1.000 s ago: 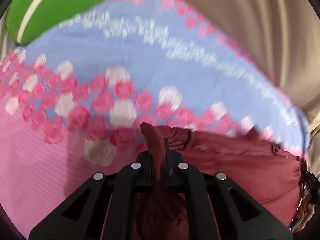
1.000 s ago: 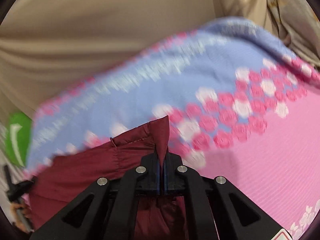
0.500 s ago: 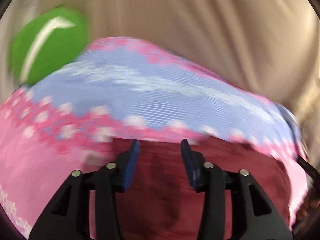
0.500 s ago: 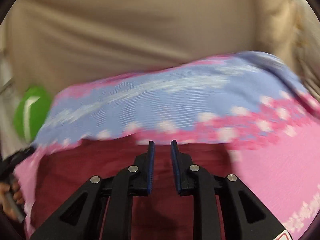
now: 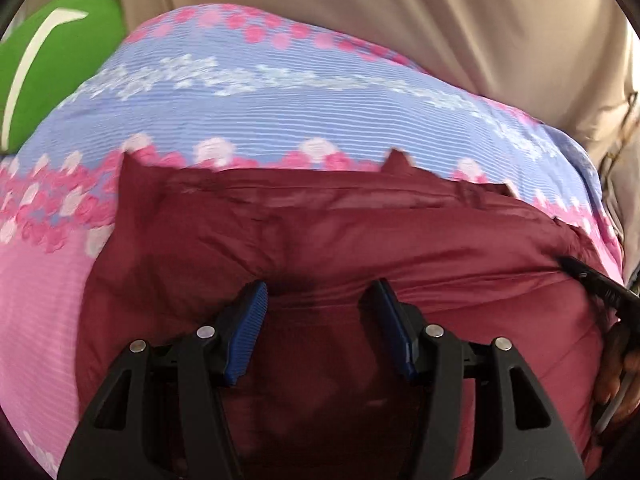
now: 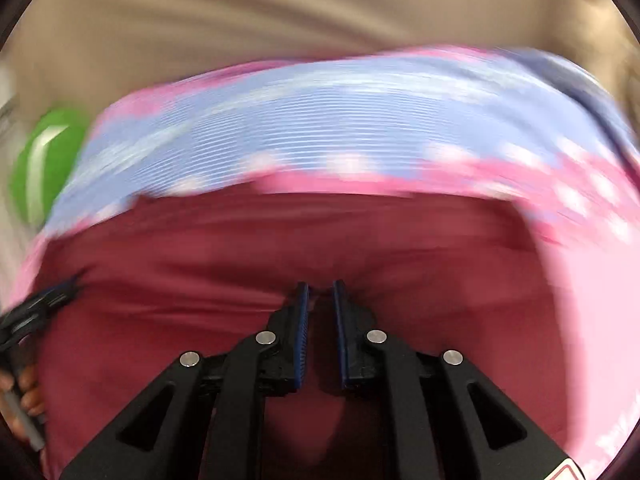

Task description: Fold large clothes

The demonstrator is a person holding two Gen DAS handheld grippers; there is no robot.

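A dark red garment (image 5: 340,240) lies spread flat on a pink and blue flowered bedspread (image 5: 260,104); it also shows in the right wrist view (image 6: 240,248). My left gripper (image 5: 320,300) is open just above the garment, nothing between its blue pads. My right gripper (image 6: 319,296) is a little open, its pads apart and empty, low over the same garment. The right gripper (image 5: 600,284) shows at the right edge of the left wrist view, and the left gripper (image 6: 36,312) at the left edge of the right wrist view.
A green pillow with a white stripe (image 5: 44,60) lies at the bedspread's far left, also in the right wrist view (image 6: 44,160). A beige curtain (image 5: 400,12) hangs behind the bed.
Both grippers were shut on the garment's corners a second ago. They let go, and the garment now lies flat. The left jaws have opened wider, and both grippers have pulled back over the cloth.
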